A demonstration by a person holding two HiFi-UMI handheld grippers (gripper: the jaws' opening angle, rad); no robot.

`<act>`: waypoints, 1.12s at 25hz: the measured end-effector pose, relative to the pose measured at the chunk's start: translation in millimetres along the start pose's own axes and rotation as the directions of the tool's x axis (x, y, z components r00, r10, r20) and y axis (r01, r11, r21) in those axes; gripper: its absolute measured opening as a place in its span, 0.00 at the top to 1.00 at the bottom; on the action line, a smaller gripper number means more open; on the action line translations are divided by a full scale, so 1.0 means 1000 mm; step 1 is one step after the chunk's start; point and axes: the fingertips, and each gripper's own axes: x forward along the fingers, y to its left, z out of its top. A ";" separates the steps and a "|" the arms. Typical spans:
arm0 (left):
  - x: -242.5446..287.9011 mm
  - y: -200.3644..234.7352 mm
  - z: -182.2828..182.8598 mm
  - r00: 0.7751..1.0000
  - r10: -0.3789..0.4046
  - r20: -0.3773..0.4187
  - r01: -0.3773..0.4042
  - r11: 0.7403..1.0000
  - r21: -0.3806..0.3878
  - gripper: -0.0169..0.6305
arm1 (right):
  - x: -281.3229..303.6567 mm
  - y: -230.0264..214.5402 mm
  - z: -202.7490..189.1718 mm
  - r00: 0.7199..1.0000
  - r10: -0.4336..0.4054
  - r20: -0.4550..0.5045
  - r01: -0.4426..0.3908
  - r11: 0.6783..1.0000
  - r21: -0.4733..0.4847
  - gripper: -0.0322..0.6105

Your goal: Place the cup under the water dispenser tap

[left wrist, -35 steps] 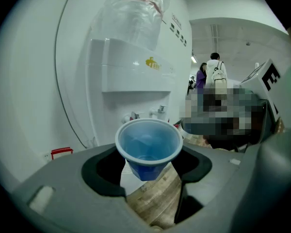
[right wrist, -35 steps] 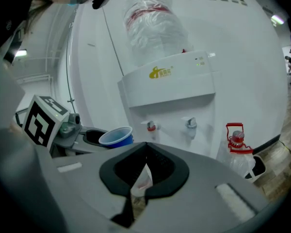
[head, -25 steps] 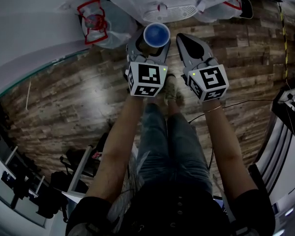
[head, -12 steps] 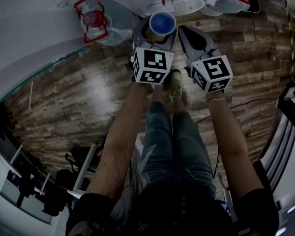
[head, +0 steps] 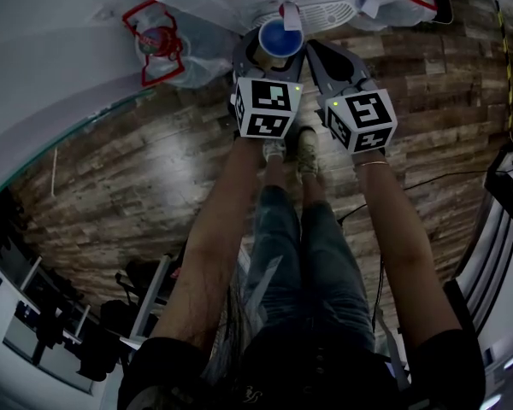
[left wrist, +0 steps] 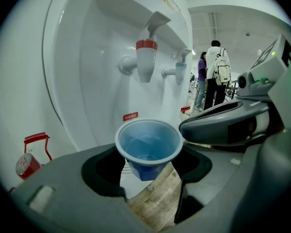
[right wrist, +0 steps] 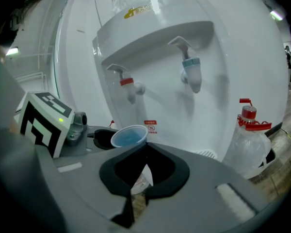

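Note:
A blue plastic cup stands upright between the jaws of my left gripper, which is shut on its sides. The cup is empty. It hangs in front of the white water dispenser, lower than the red tap; a blue tap is to the right of that. From the head view the cup sits at the dispenser's drip tray, in my left gripper. My right gripper is beside it, shut and empty, with its tips touching.
A large clear water bottle with a red handle stands on the floor left of the dispenser. Wooden floor lies below. Two people stand far off behind the dispenser.
Both grippers have sunk and moved in toward the dispenser. The cup has gone with the left gripper and now overlaps the drip tray in the head view.

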 end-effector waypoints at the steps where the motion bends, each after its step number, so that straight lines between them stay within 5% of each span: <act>1: 0.003 0.001 -0.001 1.000 0.004 -0.001 -0.004 1.000 -0.005 0.51 | 0.001 -0.001 -0.002 1.000 -0.003 0.000 0.003 1.000 0.007 0.96; 28: 0.041 0.013 -0.003 0.999 0.048 0.027 -0.045 0.994 -0.101 0.50 | 0.019 -0.029 -0.017 0.999 -0.045 0.009 0.044 0.998 0.039 0.97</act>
